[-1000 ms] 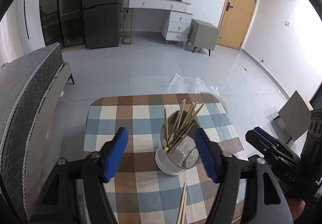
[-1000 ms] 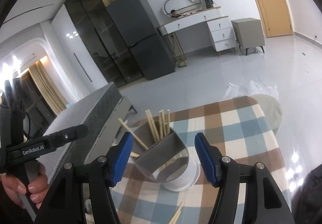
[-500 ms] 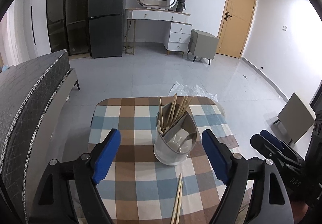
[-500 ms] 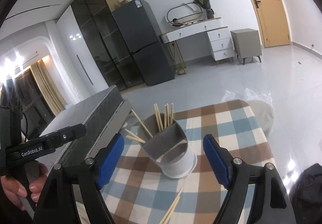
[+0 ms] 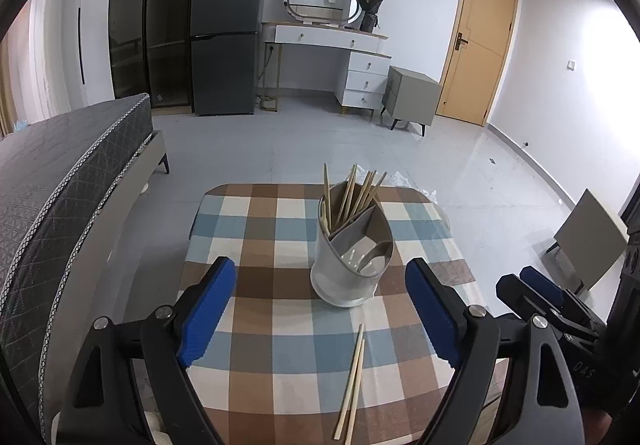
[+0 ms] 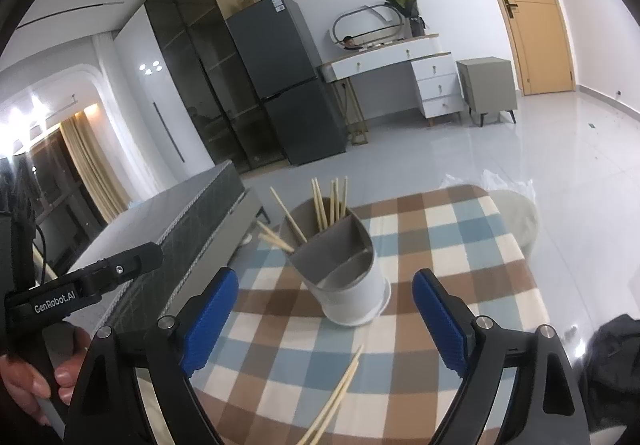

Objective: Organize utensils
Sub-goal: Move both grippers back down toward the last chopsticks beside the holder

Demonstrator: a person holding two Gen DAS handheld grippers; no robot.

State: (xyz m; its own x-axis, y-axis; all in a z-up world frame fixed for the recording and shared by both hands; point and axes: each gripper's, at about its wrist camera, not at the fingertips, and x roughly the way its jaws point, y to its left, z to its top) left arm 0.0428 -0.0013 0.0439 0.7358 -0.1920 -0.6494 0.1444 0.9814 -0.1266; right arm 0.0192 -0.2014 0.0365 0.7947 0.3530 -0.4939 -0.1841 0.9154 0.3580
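A white utensil holder (image 5: 347, 263) (image 6: 347, 285) with grey dividers stands on the checked tablecloth (image 5: 272, 357) (image 6: 460, 245). Several wooden chopsticks (image 5: 352, 195) (image 6: 328, 201) stick up from its far compartment. A loose pair of chopsticks (image 5: 351, 375) (image 6: 334, 401) lies on the cloth in front of the holder. My left gripper (image 5: 320, 305) hovers above the near part of the table, its jaws opening, nothing between the blue pads. My right gripper (image 6: 325, 315) is likewise pulled back from the holder, jaws opening and empty.
A grey quilted bed (image 5: 60, 181) runs close along the table's left side. The right gripper's jaws (image 5: 548, 305) show at the left view's right edge; a hand (image 6: 36, 377) holding the left gripper shows at the right view's left. Tiled floor lies beyond.
Both grippers have drawn back from the holder and their jaws have spread wider. The holder now sits farther off, and the loose chopstick pair has come into fuller view.
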